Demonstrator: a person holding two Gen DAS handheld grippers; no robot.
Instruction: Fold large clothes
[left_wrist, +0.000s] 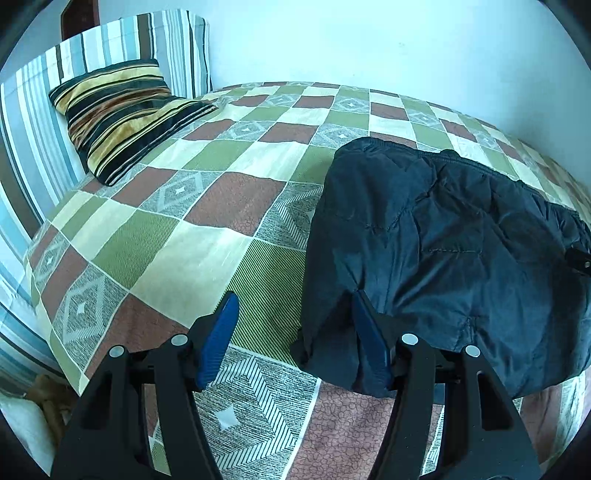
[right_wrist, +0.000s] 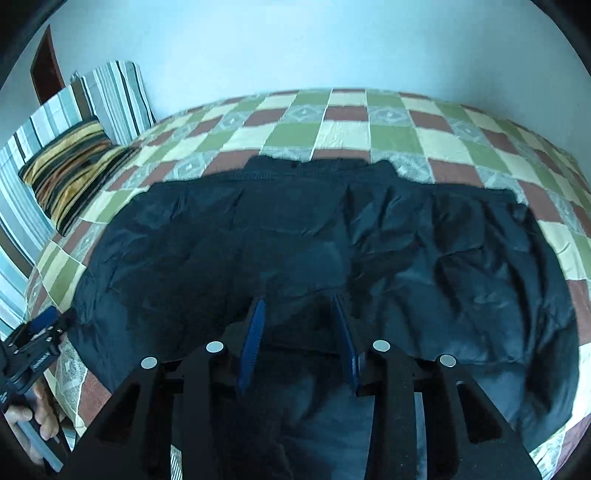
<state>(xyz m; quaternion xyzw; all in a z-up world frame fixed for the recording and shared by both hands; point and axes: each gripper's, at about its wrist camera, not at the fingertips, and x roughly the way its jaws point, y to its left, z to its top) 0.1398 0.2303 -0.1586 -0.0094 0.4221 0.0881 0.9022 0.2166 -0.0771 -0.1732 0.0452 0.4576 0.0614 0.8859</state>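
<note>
Pale walls and a checked bedspread are seen behind both grippers. From the left gripper, jaws are held apart over the bedspread; the right-hand finger is touched by the near corner of the dark jacket, with nothing pinched. From the right gripper, jaws are held partly open above the jacket, and no fabric is seen clamped between them. The jacket is spread flat across the bed. A striped cushion is propped against striped pillows at the head.
</note>
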